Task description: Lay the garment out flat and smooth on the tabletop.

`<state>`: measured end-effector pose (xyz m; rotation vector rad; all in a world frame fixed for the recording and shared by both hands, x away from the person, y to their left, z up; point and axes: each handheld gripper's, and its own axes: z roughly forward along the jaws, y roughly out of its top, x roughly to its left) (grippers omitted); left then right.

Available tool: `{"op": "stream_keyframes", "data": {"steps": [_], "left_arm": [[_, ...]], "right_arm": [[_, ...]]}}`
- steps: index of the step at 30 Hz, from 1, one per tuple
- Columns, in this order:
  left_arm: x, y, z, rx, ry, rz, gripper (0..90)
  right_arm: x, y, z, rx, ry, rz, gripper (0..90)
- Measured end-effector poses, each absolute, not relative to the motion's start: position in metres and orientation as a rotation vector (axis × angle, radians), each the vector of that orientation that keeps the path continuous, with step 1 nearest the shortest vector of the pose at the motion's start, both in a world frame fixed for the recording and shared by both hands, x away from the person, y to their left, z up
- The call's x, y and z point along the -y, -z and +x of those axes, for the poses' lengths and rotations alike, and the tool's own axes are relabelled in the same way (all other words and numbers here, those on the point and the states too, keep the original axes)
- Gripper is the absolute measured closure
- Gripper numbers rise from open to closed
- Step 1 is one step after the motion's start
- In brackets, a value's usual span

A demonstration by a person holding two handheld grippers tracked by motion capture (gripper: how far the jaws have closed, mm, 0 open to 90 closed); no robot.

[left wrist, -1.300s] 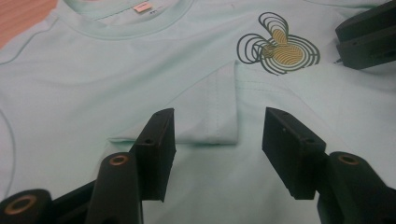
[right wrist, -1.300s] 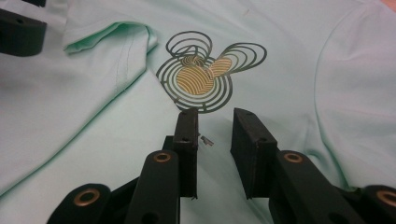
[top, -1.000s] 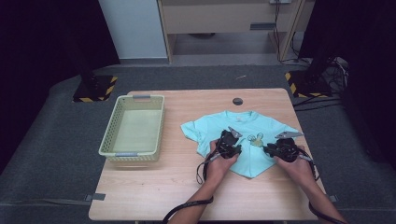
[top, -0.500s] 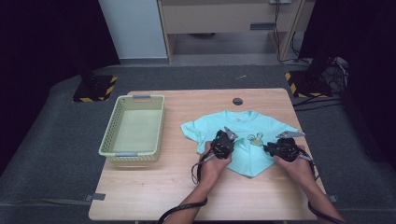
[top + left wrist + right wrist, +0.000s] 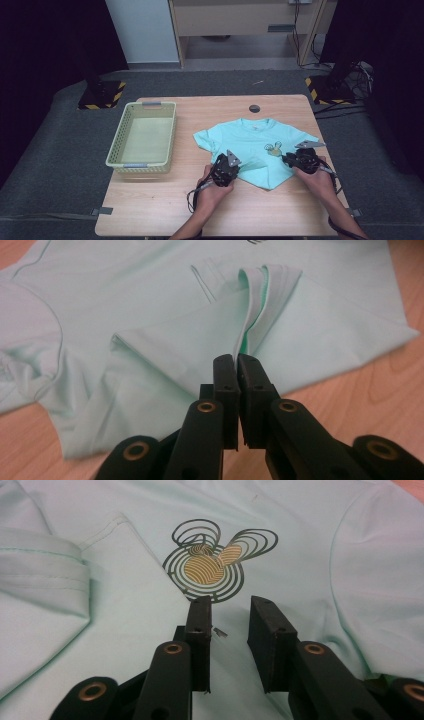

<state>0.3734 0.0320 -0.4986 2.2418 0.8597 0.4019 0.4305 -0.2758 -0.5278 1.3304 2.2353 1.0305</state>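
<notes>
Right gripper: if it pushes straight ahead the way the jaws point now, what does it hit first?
Most likely the T-shirt itself. The right gripper has its jaws open just above the cloth, aimed at the gold swirl print right ahead. Height above the fabric is hard to judge.

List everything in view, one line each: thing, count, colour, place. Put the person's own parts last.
T-shirt: one, mint green with a gold and grey swirl print, lying partly folded on the right half of the table.
Basket: one, pale yellow-green plastic, on the left half of the table.
Table: one, light wood, centre of the high view.
Round cap: one, dark, set in the table's far edge.
Striped bases: two, black and yellow, on the grey floor beside the table's far corners.
Left claw: one, black, jaws shut on a fold of the T-shirt.
Right claw: one, black, jaws open over the T-shirt just below the print.
Hands: two, holding the claws.
</notes>
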Motion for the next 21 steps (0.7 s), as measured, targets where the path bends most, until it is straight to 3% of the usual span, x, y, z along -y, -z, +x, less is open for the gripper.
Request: {"op": "stream_keyframes", "data": {"steps": [8,21], "left_arm": [[-0.043,0.498,0.353,-0.823,-0.376,2.266,87.5],[-0.061,0.505,0.348,-0.84,-0.354,2.292,87.5]], "right_arm": [[0.261,0.522,0.428,-2.267,-1.046,1.27,75.4],[0.221,0.519,0.441,-2.34,-1.038,1.19,66.1]]}}
